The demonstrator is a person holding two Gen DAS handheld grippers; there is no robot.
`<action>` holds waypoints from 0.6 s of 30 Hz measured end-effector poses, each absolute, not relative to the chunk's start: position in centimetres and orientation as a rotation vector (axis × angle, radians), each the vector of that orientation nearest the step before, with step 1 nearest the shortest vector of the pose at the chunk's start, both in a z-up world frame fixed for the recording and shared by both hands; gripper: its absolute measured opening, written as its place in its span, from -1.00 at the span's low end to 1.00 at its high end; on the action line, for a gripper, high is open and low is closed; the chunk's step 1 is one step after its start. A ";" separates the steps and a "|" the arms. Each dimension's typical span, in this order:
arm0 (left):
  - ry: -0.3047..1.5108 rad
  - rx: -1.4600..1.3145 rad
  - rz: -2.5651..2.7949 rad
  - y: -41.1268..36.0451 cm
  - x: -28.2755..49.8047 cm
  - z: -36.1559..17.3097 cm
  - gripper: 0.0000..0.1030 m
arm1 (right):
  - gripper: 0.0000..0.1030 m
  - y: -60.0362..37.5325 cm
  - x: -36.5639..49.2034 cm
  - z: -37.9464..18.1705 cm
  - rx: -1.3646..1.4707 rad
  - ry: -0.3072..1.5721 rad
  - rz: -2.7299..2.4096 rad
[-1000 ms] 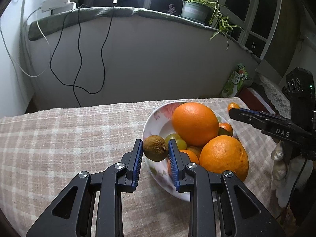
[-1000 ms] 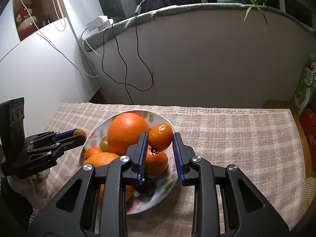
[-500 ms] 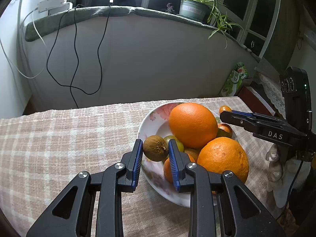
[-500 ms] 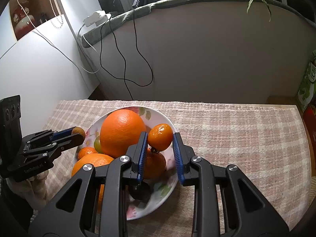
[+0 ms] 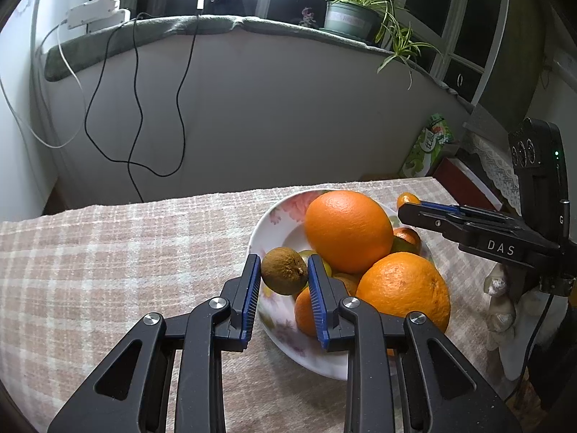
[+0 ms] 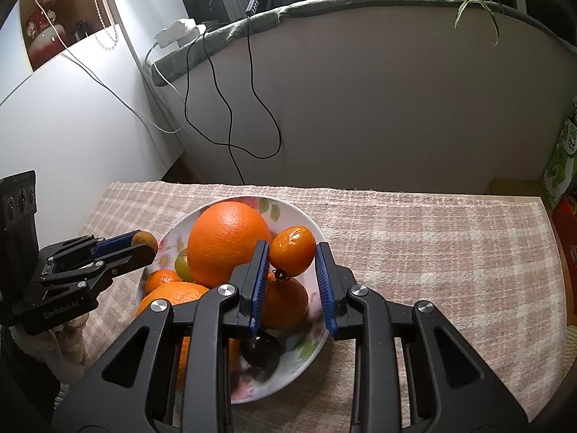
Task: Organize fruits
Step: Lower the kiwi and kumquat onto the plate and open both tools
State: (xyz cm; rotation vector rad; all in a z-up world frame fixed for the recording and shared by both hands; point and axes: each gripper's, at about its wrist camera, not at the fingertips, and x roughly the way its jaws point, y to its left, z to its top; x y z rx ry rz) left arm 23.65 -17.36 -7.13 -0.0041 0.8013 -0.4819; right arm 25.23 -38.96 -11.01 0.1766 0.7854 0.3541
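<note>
Fruit in both grips, centre frame over the flowered white bowl (image 5: 274, 213): left gripper (image 5: 283, 276) pinches a rough brown kiwi-like fruit (image 5: 284, 270); right gripper (image 6: 292, 256) clamps a glossy small orange tomato (image 6: 292, 250); both light, the tomato probably soft and slippery; hold across the middle.

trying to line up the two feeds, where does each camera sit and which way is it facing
Left wrist: sits on the left gripper, looking along its fingers at the small brown rough-skinned fruit it holds over the floral white bowl; the right gripper enters from the right.
Right wrist: sits on the right gripper, looking along its fingers at the small shiny orange fruit it holds over the bowl; the left gripper shows at left.
Shared: the bowl, the largest round orange, the checked tablecloth.
</note>
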 end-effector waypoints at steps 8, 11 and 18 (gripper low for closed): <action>0.790 0.000 -0.480 -17.3 23.4 -6.9 -0.35 | 0.13 -38.8 24.9 -10.6 0.175 0.765 0.359; 0.786 -0.003 -0.479 -17.2 23.3 -6.8 -0.35 | 0.13 -38.7 24.7 -10.3 0.168 0.760 0.359; 0.765 0.014 -0.478 -17.2 22.5 -6.3 -0.26 | 0.15 -38.6 24.0 -9.8 0.167 0.749 0.357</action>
